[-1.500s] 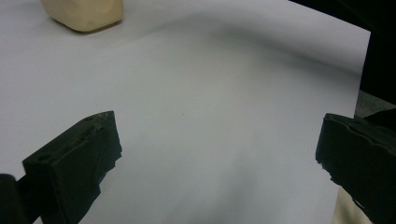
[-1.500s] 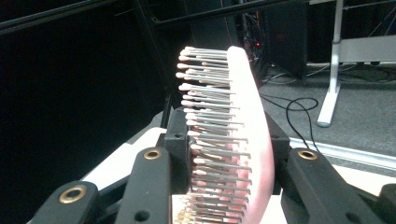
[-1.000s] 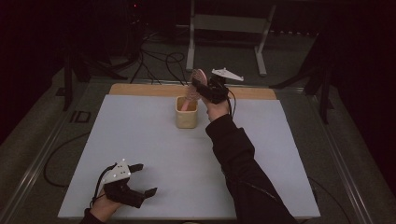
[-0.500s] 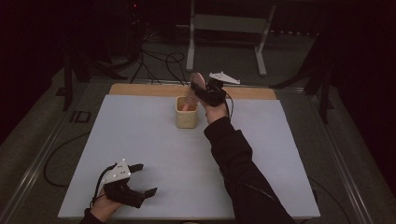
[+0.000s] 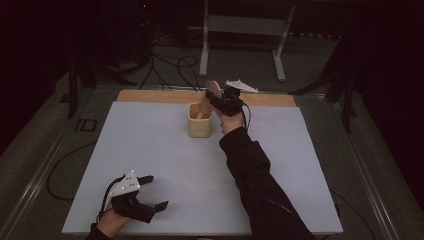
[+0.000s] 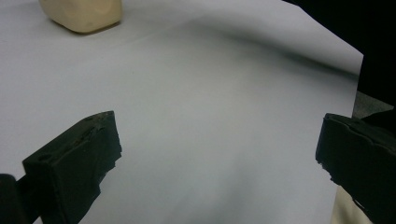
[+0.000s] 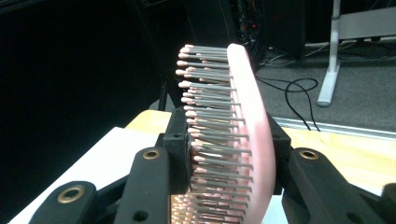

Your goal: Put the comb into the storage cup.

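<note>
– What surrounds the table (image 5: 150, 150)?
– Dark room, grey carpeted floor (image 5: 310, 65). The tabletop is pale, with a wooden strip (image 5: 150, 96) along its far edge.
– Any furniture?
– A grey metal stand (image 5: 245, 25) on two legs stands beyond the table, black cables (image 5: 165, 65) looping on the floor beside it.

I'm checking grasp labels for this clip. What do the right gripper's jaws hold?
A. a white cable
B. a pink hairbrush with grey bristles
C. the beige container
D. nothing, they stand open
B: in the right gripper view the right gripper has its jaws clamped on a pink hairbrush with grey bristles, while the beige container stands on the table below it.
</note>
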Demonstrator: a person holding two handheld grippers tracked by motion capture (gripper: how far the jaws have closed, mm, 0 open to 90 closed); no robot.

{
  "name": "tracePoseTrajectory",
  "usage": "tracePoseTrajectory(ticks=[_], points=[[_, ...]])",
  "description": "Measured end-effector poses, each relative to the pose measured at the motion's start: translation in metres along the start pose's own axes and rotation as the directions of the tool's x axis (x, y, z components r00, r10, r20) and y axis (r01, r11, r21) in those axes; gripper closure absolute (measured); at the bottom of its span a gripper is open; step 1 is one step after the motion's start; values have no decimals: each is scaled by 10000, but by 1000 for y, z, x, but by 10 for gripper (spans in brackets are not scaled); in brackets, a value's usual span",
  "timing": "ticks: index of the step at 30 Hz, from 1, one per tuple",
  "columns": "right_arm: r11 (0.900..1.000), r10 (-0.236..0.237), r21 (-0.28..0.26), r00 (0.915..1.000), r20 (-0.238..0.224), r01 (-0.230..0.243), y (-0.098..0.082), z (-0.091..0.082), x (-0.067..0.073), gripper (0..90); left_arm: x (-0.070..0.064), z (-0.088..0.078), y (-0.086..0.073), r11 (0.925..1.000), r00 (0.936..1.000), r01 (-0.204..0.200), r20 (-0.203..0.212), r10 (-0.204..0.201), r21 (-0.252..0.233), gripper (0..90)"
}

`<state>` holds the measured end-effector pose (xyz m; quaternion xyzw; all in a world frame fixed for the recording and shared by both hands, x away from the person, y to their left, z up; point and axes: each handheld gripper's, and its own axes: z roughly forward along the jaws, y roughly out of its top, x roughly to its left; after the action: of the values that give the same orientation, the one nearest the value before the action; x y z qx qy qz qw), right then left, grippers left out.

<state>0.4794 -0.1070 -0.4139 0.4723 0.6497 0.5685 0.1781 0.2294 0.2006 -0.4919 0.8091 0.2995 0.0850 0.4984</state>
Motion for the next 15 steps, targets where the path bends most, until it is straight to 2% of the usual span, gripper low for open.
tracePoseTrajectory(ticks=[3, 15], points=[[9999, 131, 34, 9999, 42, -131, 0, -1, -5, 639, 0, 0, 0, 10000, 10000, 25, 8, -25, 3, 3], [9998, 95, 161, 9997, 214, -99, -2, -6, -15, 629, 0, 1, 0, 10000, 10000, -33, 8, 33, 58, 3]])
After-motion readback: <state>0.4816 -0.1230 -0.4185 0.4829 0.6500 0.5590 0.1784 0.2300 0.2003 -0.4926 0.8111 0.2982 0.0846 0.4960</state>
